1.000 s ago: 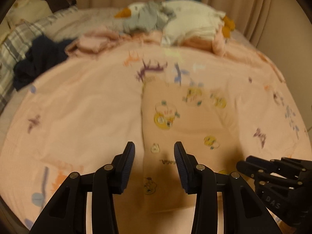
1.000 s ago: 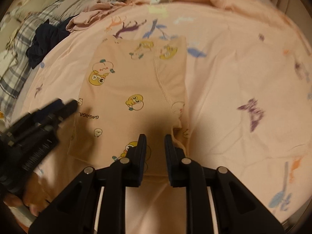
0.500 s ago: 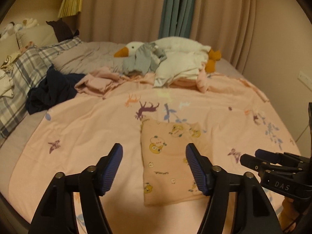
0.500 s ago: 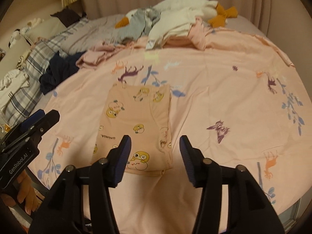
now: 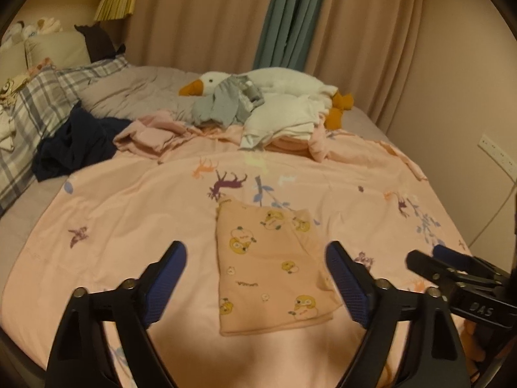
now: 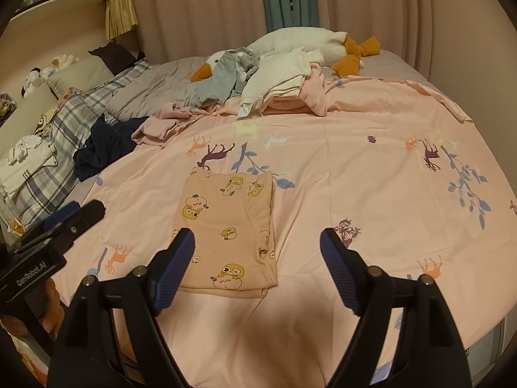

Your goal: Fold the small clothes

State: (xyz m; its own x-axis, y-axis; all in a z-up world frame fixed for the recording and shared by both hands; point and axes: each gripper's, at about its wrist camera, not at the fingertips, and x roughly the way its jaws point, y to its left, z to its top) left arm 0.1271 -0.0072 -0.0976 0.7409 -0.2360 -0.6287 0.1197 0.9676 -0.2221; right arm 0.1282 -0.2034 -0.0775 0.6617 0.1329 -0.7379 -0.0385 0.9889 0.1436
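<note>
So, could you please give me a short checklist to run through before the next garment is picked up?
1. Left tongs open with nothing between them, having just been opening: ok.
2. Right tongs open and empty, likewise just opened: ok.
3. Folded peach cartoon-print garment lies flat as a neat rectangle on the pink animal-print sheet: ok.
4. Both tongs lifted clear of the garment: ok.
5. Unfolded clothes remain at the far end: navy garment, pink garment, white garment, grey garment: ok.
6. Which of these are small clothes: cannot tell.
</note>
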